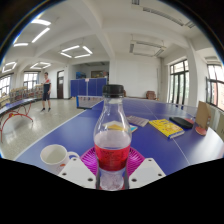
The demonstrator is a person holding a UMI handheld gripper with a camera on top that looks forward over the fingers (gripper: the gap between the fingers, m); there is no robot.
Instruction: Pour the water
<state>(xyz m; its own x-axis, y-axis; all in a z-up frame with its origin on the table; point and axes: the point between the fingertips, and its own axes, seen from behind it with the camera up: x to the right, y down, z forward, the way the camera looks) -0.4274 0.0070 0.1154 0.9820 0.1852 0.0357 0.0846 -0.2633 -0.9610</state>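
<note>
Bottle of clear plastic with red liquid (112,135) stands upright at lower centre, clamped between the gripper's (112,166) 2 pink pads, ready to tip toward the white cup (54,155) at lower left.

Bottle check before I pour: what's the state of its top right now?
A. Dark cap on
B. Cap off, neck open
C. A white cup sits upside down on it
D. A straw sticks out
A. The bottle stands upright between the jaws with a dark cap on its neck; the white cup sits apart on the blue table, beside the bottle.
</note>
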